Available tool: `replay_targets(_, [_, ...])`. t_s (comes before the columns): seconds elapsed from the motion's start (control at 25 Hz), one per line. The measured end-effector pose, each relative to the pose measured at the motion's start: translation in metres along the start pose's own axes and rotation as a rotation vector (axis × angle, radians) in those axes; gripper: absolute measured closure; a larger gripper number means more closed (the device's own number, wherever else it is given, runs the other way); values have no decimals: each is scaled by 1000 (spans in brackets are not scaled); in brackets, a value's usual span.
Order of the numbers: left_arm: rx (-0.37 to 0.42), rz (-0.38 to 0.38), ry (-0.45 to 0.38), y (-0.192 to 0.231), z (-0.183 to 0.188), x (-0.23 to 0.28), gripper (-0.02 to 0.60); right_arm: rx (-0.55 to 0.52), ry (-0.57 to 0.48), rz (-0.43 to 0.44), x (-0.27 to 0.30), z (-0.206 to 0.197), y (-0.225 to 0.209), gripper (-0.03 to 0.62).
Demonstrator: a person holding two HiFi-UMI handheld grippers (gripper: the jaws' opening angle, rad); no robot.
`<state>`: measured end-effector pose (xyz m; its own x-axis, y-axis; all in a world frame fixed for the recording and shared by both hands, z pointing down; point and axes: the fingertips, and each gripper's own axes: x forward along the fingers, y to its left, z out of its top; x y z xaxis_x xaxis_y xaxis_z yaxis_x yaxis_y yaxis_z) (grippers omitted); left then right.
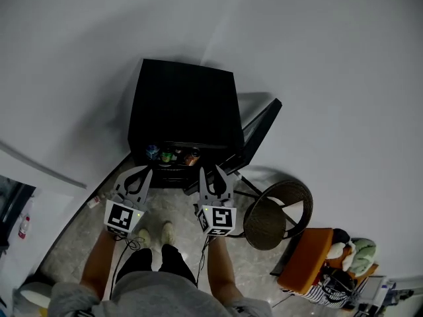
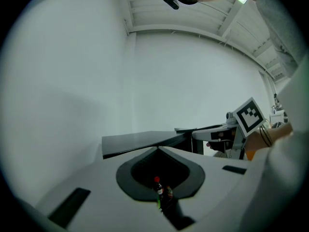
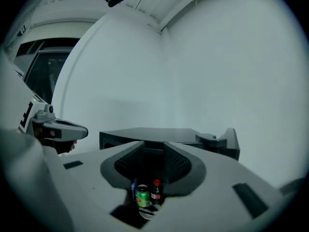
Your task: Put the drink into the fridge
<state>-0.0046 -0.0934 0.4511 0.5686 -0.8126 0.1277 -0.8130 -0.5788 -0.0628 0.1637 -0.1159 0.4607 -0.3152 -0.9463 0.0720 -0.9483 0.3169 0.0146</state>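
Left tongs [image 2: 157, 149] are clenched empty and right tongs [image 3: 154, 151] slightly parted, empty, before the open fridge [image 1: 182, 104]; its green can [image 3: 142, 197] looks light, slick, dentable, best gripped mid-body.

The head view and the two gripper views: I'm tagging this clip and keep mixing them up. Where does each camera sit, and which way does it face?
Head view: on the person's head, looking steeply down at the open fridge; forearms, legs, left tool and right tool show.
Left gripper view: on the left tool, looking along its closed jaws at the fridge; right tool at right.
Right gripper view: on the right tool, jaws slightly apart, facing the fridge; left tool at left.
Shared: both gripper views show the red-capped bottle.
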Motion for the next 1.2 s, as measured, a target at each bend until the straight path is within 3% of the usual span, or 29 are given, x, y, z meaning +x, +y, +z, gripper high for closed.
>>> replay_targets(0.36, [-9,6,-2,-17,18,-25,577,18,2,5,-42,21,21,530])
replay_targets(0.68, [-4,9,0,-24,21,-41,577,27,6,-6,-71,21,32,542])
replay_targets(1.2, [2,-2,7,-30,22,-49,577,37,-11,17,-72,27,44,554])
